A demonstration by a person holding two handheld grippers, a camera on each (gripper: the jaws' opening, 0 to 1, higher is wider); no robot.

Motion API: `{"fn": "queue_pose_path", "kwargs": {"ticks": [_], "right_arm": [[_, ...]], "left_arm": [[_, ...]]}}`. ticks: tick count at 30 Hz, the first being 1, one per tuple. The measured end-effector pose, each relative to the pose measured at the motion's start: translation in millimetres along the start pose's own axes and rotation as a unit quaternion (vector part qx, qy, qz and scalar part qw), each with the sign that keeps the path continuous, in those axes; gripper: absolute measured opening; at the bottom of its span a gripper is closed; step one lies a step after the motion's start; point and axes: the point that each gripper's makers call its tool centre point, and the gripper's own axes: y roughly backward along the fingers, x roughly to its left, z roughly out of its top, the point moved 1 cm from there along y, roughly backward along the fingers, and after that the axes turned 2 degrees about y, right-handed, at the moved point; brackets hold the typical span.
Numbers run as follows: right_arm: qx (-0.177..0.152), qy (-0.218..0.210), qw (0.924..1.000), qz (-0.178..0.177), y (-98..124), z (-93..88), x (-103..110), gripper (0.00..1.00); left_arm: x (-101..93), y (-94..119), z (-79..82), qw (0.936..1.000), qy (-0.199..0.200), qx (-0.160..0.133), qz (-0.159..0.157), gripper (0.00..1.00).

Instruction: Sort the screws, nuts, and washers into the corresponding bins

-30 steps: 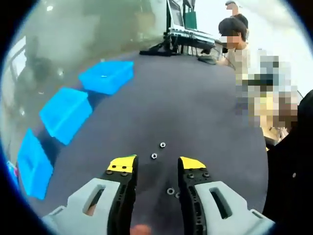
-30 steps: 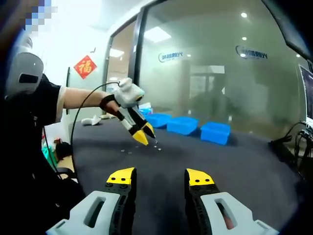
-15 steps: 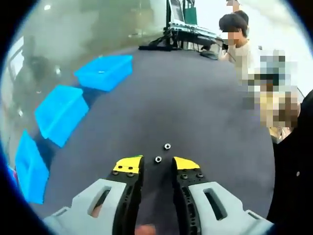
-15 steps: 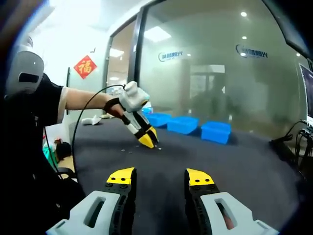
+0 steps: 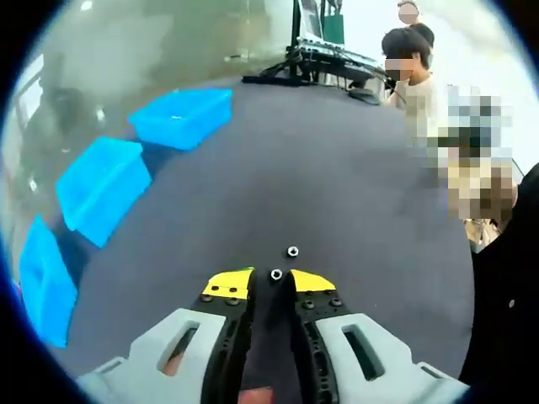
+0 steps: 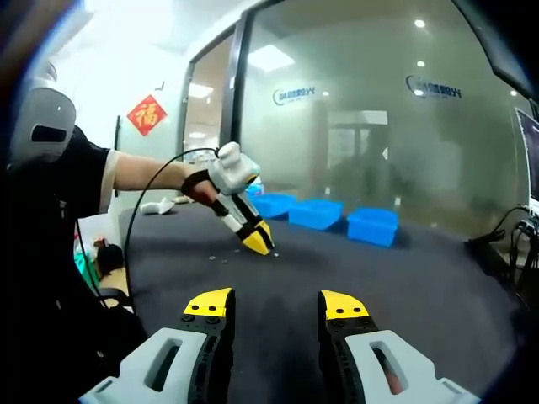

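In the left gripper view my left gripper point(image 5: 271, 283) has its yellow-tipped jaws drawn together on a small silver nut point(image 5: 275, 274) lying on the dark table point(image 5: 337, 185). A second nut point(image 5: 292, 251) lies just beyond the tips. To the left, in a row, are the three blue bins point(image 5: 184, 116), point(image 5: 99, 187), point(image 5: 42, 282). In the right gripper view my right gripper point(image 6: 276, 305) hovers open and empty over the table. Ahead of it the left gripper point(image 6: 257, 241) points down at the tabletop, held by a hand point(image 6: 198, 183). The bins point(image 6: 315, 214) stand behind it.
A laptop and cables point(image 5: 324, 52) sit at the table's far end, where a person point(image 5: 413, 80) sits at the right edge. A glass wall point(image 6: 379, 126) runs behind the bins. A few tiny parts point(image 6: 221, 259) lie near the table's left edge.
The left gripper's jaws have closed from wide apart to nearly together around the nearer nut, and it has dipped towards the table. The right gripper has held still.
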Motion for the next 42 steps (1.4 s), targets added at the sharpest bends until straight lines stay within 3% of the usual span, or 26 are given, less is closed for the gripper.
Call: {"fn": "queue_pose_path", "kwargs": {"ticks": [15, 24, 26, 35, 36, 39, 42], "right_arm": [[-0.002, 0.000, 1.0000, 0.001, 0, 0.8, 1, 0.36], [-0.009, 0.000, 0.9999, -0.008, 0, 3.4, -2, 0.36], [-0.012, 0.000, 0.9999, -0.011, 0, 4.8, -3, 0.36], [-0.020, 0.001, 0.9997, -0.015, -2, 10.5, -3, 0.36], [-0.022, 0.002, 0.9996, -0.017, -2, 11.6, -3, 0.36], [-0.027, 0.002, 0.9994, -0.020, -2, 14.7, -3, 0.36], [-0.032, 0.001, 0.9992, -0.023, -2, 18.1, -4, 0.36]], "left_arm": [[-2.7, -1, -0.6, 1.0000, 0.004, -0.009, -0.002, 0.06], [-0.2, 6, 0.1, 0.9966, 0.052, -0.063, 0.008, 0.06], [2.6, 12, 5.7, 0.9940, 0.050, -0.094, 0.023, 0.05], [-2.5, 49, 11.5, 0.9822, 0.066, -0.168, 0.052, 0.05], [-2.8, 57, 16.0, 0.9775, 0.070, -0.190, 0.059, 0.05], [-5.8, 75, 20.1, 0.9702, 0.071, -0.220, 0.073, 0.05], [-8.0, 94, 24.2, 0.9581, 0.081, -0.258, 0.094, 0.05]]}}
